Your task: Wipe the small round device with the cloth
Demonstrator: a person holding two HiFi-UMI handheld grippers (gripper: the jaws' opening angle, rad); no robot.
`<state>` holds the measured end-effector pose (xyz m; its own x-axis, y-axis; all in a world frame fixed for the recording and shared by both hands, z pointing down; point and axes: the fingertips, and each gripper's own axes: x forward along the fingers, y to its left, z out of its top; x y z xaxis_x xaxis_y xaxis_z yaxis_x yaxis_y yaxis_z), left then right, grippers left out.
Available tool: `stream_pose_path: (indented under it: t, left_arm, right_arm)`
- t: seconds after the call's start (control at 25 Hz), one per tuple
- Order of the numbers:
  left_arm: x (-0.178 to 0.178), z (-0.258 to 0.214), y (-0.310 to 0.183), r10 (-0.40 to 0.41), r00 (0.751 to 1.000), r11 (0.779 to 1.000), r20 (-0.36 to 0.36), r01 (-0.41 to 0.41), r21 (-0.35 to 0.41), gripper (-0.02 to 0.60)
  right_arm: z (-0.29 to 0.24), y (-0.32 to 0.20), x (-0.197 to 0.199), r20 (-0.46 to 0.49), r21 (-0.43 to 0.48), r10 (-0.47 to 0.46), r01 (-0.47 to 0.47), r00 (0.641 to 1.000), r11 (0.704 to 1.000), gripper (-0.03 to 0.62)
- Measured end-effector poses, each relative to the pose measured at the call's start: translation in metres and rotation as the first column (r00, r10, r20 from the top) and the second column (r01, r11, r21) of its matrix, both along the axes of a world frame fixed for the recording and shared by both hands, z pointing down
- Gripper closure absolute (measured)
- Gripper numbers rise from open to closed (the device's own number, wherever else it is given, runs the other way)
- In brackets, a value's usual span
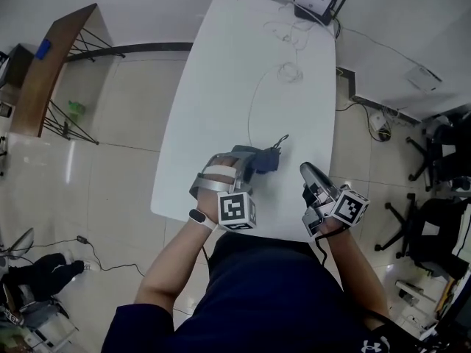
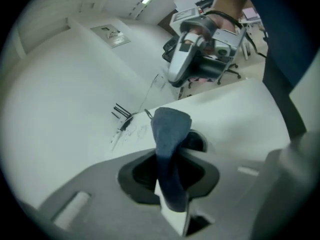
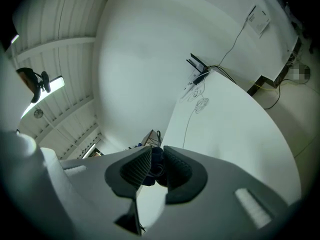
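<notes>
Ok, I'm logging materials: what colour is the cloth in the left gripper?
Blue, a muted denim shade; the cloth shows best in the left gripper view.

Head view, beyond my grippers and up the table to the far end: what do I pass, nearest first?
cloth → coiled cable → router. The white strip beside the router lies level with it, so it is left out.

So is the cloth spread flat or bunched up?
Bunched: the cloth is a narrow crumpled strip, pinched by the left hand-held gripper.
</notes>
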<state>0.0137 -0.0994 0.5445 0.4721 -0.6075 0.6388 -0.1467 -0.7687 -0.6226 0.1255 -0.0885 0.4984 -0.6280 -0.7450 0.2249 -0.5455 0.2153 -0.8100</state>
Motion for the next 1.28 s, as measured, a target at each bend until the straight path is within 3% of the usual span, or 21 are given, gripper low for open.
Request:
stream_pose_path:
  t: [0.08,0.16,0.28,0.36,0.44,0.52,0.72,0.8,0.92,0.96,1.0,1.04,1.16,1.28]
  left_arm:
    - [-0.001,0.010,-0.010,-0.044,0.996,0.993,-0.076,0.035,-0.114,0.511]
    - [-0.003,0.022,-0.016,-0.139,0.975,0.955,-0.174,0.085,-0.283,0.511]
    - [-0.013,0.034,-0.024,-0.314,0.908,0.844,-0.277,0.133,-0.519,0.511]
    - [-0.018,0.044,-0.027,-0.381,0.884,0.772,-0.272,0.142,-0.620,0.511]
    - [-0.022,0.058,-0.026,-0.401,0.887,0.714,-0.228,0.147,-0.685,0.511]
    - [-0.024,0.071,-0.023,-0.402,0.897,0.672,-0.182,0.154,-0.725,0.511]
    - [-0.033,0.095,-0.027,-0.420,0.902,0.603,-0.097,0.197,-0.773,0.511]
    - [-0.041,0.104,-0.027,-0.456,0.888,0.553,-0.058,0.231,-0.800,0.511]
    - [-0.047,0.103,-0.021,-0.529,0.847,0.486,-0.047,0.257,-0.835,0.511]
    - [-0.047,0.098,-0.020,-0.552,0.832,0.480,-0.064,0.254,-0.840,0.511]
    - [-0.046,0.090,-0.020,-0.572,0.815,0.490,-0.093,0.248,-0.836,0.511]
    - [-0.045,0.080,-0.023,-0.589,0.798,0.513,-0.127,0.247,-0.822,0.511]
    - [-0.052,0.050,-0.027,-0.612,0.768,0.603,-0.189,0.300,-0.739,0.511]
    - [-0.048,0.022,-0.022,-0.573,0.791,0.716,-0.216,0.355,-0.601,0.511]
  right_arm:
    - [0.003,0.002,-0.005,0.026,-0.011,0.009,-0.009,1.000,1.000,0.516]
    - [0.007,0.006,-0.009,0.036,-0.030,0.023,-0.022,0.999,0.999,0.516]
    - [0.012,0.013,-0.018,0.047,-0.053,0.037,-0.035,0.998,0.998,0.516]
    - [0.016,0.017,-0.023,0.047,-0.063,0.042,-0.039,0.998,0.997,0.516]
    - [0.018,0.019,-0.026,0.044,-0.068,0.045,-0.042,0.998,0.997,0.517]
    - [0.020,0.020,-0.029,0.043,-0.073,0.046,-0.043,0.998,0.996,0.517]
    - [0.023,0.019,-0.043,0.043,-0.083,0.032,-0.028,0.999,0.996,0.517]
    - [0.024,0.018,-0.047,0.044,-0.085,0.022,-0.018,0.999,0.996,0.517]
    - [0.023,0.018,-0.046,0.042,-0.082,0.001,0.002,0.999,0.997,0.517]
    - [0.022,0.018,-0.043,0.038,-0.081,-0.003,0.006,0.999,0.997,0.517]
    - [0.022,0.018,-0.038,0.034,-0.078,-0.006,0.009,0.999,0.997,0.517]
    - [0.022,0.017,-0.034,0.032,-0.076,-0.010,0.013,0.999,0.997,0.517]
    - [0.023,0.013,-0.024,0.048,-0.069,-0.025,0.028,0.999,0.997,0.520]
    - [0.026,0.011,-0.018,0.079,-0.056,-0.053,0.057,0.995,0.997,0.522]
